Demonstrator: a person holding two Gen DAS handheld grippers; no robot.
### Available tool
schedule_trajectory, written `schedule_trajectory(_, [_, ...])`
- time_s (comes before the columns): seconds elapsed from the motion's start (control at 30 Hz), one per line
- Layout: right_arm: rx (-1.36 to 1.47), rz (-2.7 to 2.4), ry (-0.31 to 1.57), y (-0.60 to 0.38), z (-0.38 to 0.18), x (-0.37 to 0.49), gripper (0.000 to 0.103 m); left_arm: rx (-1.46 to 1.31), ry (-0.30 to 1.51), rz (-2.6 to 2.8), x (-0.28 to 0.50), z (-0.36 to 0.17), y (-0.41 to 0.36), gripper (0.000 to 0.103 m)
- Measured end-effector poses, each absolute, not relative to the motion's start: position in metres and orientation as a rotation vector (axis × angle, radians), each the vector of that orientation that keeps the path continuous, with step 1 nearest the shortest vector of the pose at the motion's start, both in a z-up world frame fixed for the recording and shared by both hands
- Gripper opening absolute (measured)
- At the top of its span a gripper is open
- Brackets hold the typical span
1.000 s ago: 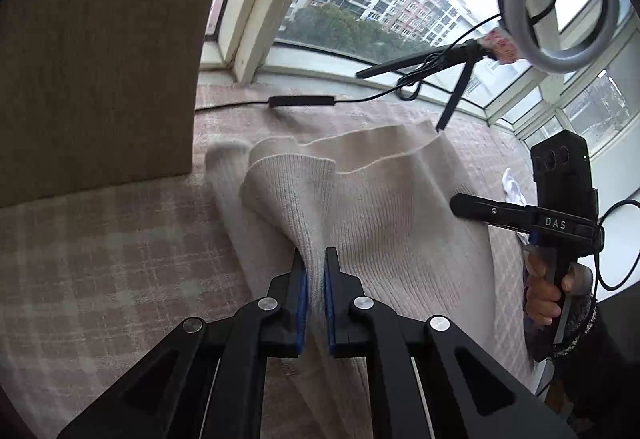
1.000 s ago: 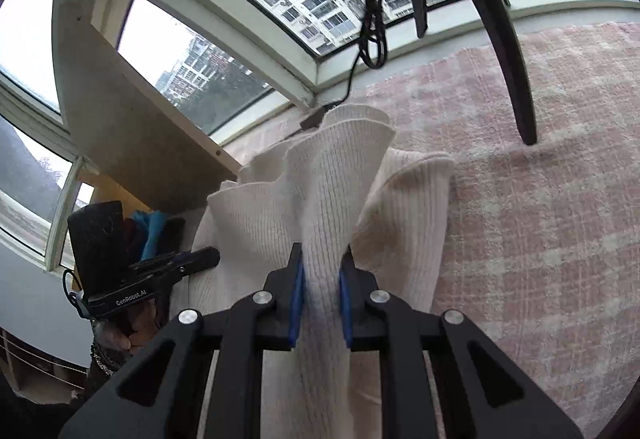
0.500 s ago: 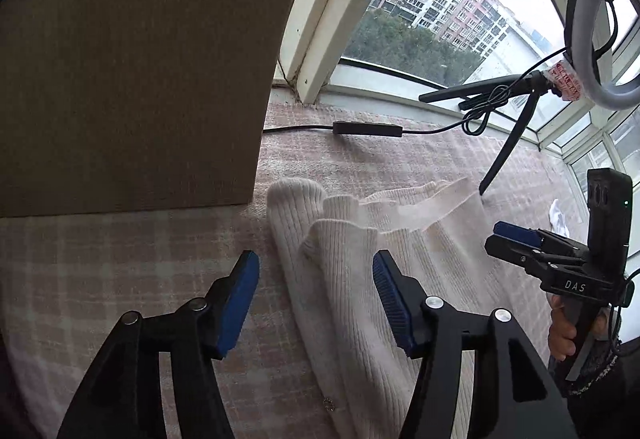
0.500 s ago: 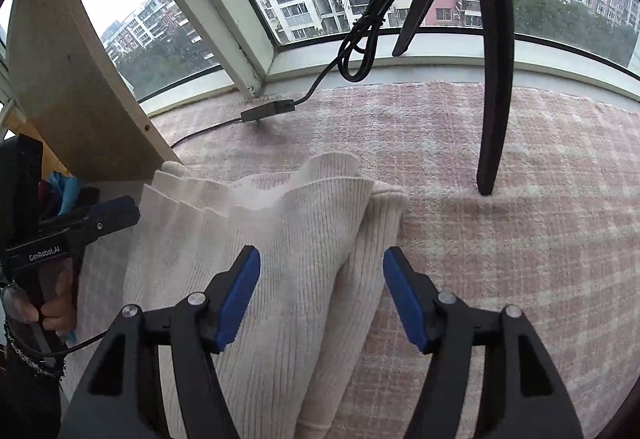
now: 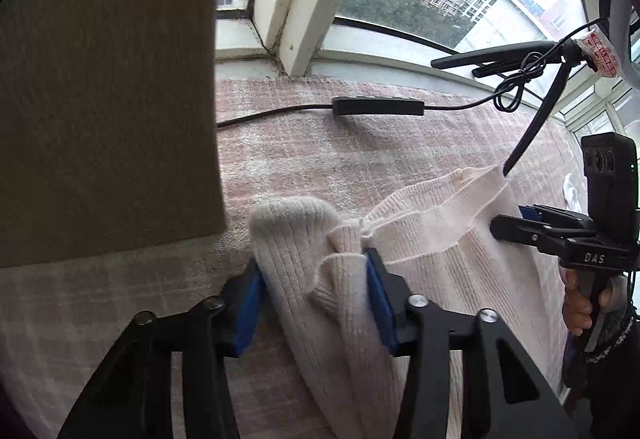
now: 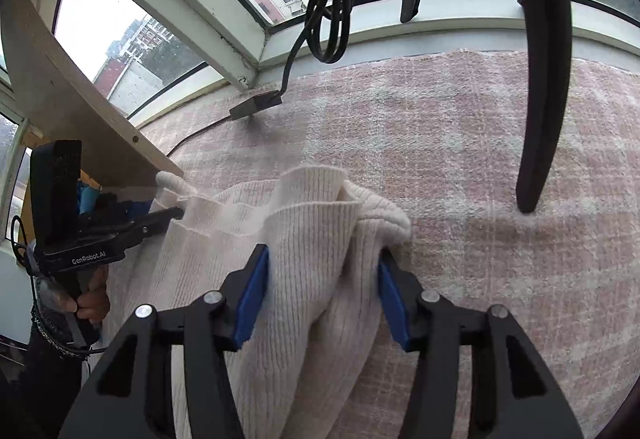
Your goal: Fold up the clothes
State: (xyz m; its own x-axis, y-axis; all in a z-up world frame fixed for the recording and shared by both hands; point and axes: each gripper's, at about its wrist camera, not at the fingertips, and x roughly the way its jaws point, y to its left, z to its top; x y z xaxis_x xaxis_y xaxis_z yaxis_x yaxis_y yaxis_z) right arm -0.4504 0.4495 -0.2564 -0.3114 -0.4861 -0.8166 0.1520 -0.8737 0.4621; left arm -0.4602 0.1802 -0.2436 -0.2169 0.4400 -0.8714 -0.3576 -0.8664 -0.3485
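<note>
A cream ribbed knit sweater (image 5: 440, 239) lies bunched on a pink checked cloth (image 5: 360, 159). My left gripper (image 5: 314, 295) straddles a rolled fold at the sweater's left end, and its jaws are closing with the knit between the blue pads. At the other end my right gripper (image 6: 320, 299) straddles a raised fold of the sweater (image 6: 312, 239), also closing around it. Neither pair of pads has pinched the knit tight. Each view shows the other gripper at the sweater's edge, the right (image 5: 520, 227) and the left (image 6: 172, 215), with a hand on the handle.
A black cable with an inline box (image 5: 378, 106) runs along the far side below the window sill. A black tripod leg (image 6: 540, 119) stands on the cloth right of the sweater. A brown board (image 5: 100, 79) rises at the left.
Both grippers let go of the lifted sweater, opened wide, moved down and forward over its far folds, and their jaws have now narrowed around the knit. The sweater has dropped onto the cloth.
</note>
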Motion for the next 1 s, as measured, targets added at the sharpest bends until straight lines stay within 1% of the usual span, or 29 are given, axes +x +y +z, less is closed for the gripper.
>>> schedule_trajectory(0.03, [1.537, -2.206, -0.434, 0.448, -0.256, -0.45, 0.036, -1.544, -0.095, 2.114, -0.459, -0.242, 0.181, 0.03])
schedule_trajectory(0.07, [1.532, -2.214, -0.42, 0.446, -0.253, -0.448, 0.034, -1.537, -0.091, 2.112, -0.457, -0.24, 0.182, 0.024])
schedule_trajectory(0.1, [1.526, -2.221, -0.407, 0.444, -0.25, -0.447, 0.03, -1.53, -0.084, 2.111, -0.456, -0.237, 0.183, 0.022])
schedule_trajectory(0.13, [1.515, -2.231, -0.4, 0.443, -0.247, -0.445, 0.026, -1.528, -0.084, 2.113, -0.454, -0.233, 0.183, 0.021])
schedule_trajectory(0.2, [1.493, -2.244, -0.405, 0.443, -0.236, -0.439, 0.024, -1.516, -0.11, 2.109, -0.45, -0.224, 0.179, 0.019])
schedule_trajectory(0.3, [1.417, -2.266, -0.443, 0.452, -0.209, -0.423, 0.022, -1.469, -0.178, 2.093, -0.439, -0.198, 0.168, 0.018])
schedule_trajectory(0.37, [1.355, -2.28, -0.464, 0.456, -0.185, -0.408, 0.022, -1.416, -0.176, 2.099, -0.426, -0.173, 0.161, 0.017])
schedule_trajectory(0.53, [1.189, -2.343, -0.396, 0.452, -0.11, -0.36, 0.021, -1.238, -0.121, 2.148, -0.376, -0.092, 0.151, 0.017])
schedule_trajectory(0.67, [1.04, -2.413, -0.261, 0.445, -0.049, -0.305, 0.021, -1.079, -0.052, 2.193, -0.325, -0.029, 0.143, 0.016])
schedule_trajectory(0.7, [1.017, -2.432, -0.233, 0.443, -0.041, -0.292, 0.02, -1.049, -0.033, 2.198, -0.311, -0.018, 0.141, 0.016])
schedule_trajectory(0.77, [0.982, -2.463, -0.158, 0.438, -0.032, -0.26, 0.02, -0.984, 0.064, 2.236, -0.278, -0.006, 0.141, 0.016])
schedule_trajectory(0.83, [0.992, -2.489, -0.073, 0.434, -0.039, -0.227, 0.021, -0.963, 0.141, 2.238, -0.241, -0.013, 0.141, 0.017])
schedule_trajectory(0.87, [1.053, -2.484, -0.051, 0.432, -0.054, -0.211, 0.021, -0.989, 0.146, 2.221, -0.223, -0.025, 0.139, 0.018])
schedule_trajectory(0.9, [1.114, -2.478, -0.028, 0.431, -0.069, -0.194, 0.025, -1.038, 0.147, 2.192, -0.203, -0.042, 0.136, 0.021])
schedule_trajectory(1.0, [1.435, -2.358, -0.047, 0.439, -0.14, -0.128, 0.025, -1.292, 0.125, 2.024, -0.13, -0.108, 0.126, 0.022])
